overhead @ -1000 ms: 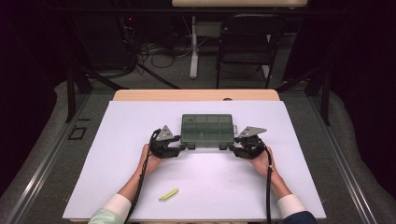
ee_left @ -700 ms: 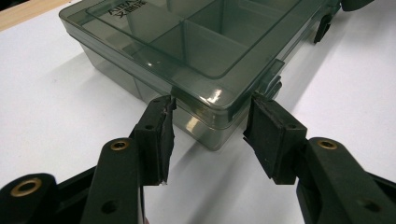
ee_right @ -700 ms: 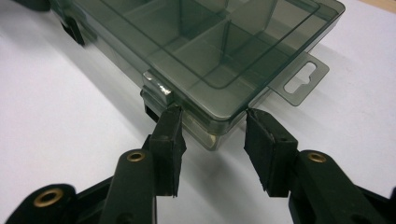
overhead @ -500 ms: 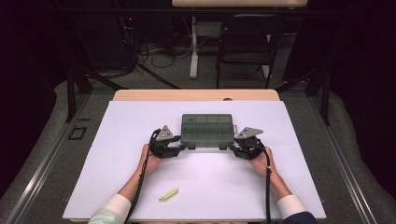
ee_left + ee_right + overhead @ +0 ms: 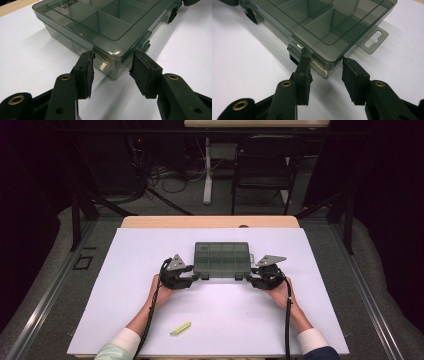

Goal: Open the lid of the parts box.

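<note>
A smoked, see-through box [image 5: 222,259] with a closed lid sits at the centre of the high view on the white table [image 5: 125,310], its long front edge facing the person. The left gripper [image 5: 196,277] stands at the box's lower left corner and the right gripper [image 5: 248,279] at its lower right corner. In each gripper view the two black jaws straddle a front corner of the box, partly open, with the pad tips at the lid's rim; whether they press on the plastic cannot be told. The right gripper's jaws have just been closing a little, the corner between them. The box looks light, stiff and hard, likely empty, since its dividers show bare compartments. Its glossy walls are probably slippery under rubber pads, and the thin plastic may flex or crack if squeezed at a corner. Two dark latches [image 5: 143,46] sit along the front edge, each just inside a gripper, and look like the natural places to work. A hang tab [image 5: 373,39] juts from the right end. A small yellow-green stick [image 5: 180,328] lies well apart, toward the lower middle.
</note>
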Motion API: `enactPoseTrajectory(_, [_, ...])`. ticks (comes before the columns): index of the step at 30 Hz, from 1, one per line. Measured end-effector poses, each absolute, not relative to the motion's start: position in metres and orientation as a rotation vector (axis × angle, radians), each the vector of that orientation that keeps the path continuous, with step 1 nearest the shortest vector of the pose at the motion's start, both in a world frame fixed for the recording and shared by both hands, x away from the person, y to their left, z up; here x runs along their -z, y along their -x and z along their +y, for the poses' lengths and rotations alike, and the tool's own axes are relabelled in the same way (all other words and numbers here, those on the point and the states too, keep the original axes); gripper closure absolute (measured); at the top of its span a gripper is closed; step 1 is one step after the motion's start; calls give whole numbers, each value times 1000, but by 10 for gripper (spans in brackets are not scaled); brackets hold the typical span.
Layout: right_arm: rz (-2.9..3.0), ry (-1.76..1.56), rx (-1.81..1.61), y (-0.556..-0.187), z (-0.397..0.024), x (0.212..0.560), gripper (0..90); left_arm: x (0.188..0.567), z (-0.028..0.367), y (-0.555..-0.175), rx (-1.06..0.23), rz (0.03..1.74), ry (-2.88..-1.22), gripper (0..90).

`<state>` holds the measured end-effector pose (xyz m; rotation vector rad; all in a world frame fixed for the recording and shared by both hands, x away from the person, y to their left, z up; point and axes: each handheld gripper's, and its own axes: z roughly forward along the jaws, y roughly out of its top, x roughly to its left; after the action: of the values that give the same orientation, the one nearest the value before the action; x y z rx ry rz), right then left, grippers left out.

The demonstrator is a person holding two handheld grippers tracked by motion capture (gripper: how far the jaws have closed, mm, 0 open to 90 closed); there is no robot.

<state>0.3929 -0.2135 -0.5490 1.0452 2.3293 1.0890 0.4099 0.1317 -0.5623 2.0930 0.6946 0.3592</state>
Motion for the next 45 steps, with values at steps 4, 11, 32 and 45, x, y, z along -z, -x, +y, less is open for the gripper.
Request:
enactPoseTrajectory(4, [2308, -1056, -1115, -392, -213, 546, 631, 562, 132, -410, -356, 694, -2087, 529])
enactPoseTrajectory(11, [2311, -1029, -1100, -392, -214, 547, 630, 562, 132, -409, -377, 680, -2101, 527])
enactPoseTrajectory(32, [2244, -1062, -1165, -390, -217, 544, 635, 559, 131, -406, -422, 683, -2080, 446])
enactPoseTrajectory(45, [2201, -1075, -1212, -389, -219, 541, 680, 552, 128, -400, -538, 695, -2036, 420])
